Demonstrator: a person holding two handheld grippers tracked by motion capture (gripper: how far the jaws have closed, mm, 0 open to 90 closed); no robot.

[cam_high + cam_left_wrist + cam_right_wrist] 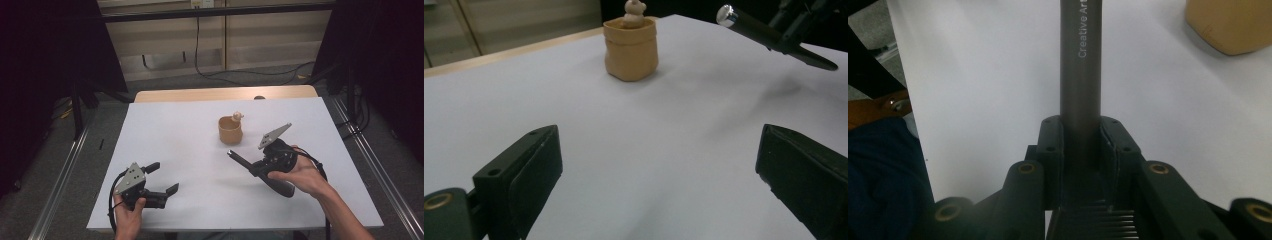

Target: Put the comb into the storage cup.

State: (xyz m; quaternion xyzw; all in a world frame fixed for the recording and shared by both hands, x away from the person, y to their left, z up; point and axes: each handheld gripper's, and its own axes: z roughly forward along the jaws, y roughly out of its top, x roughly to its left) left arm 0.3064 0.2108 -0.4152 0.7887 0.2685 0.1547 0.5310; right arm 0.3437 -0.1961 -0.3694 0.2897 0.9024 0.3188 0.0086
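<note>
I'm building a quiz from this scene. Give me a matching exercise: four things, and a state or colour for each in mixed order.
Things:
1. left tool
2. right tool
3. dark pen
4. pen holder

States:
A. tan, upright
B. clamped, grey, white lettering
C. open, empty
D. shut on the pen

Pairs: 1-C, 2-D, 3-B, 4-A

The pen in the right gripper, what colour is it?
Dark grey pen with white lettering and a silver end cap; clearest in the right gripper view.
</note>
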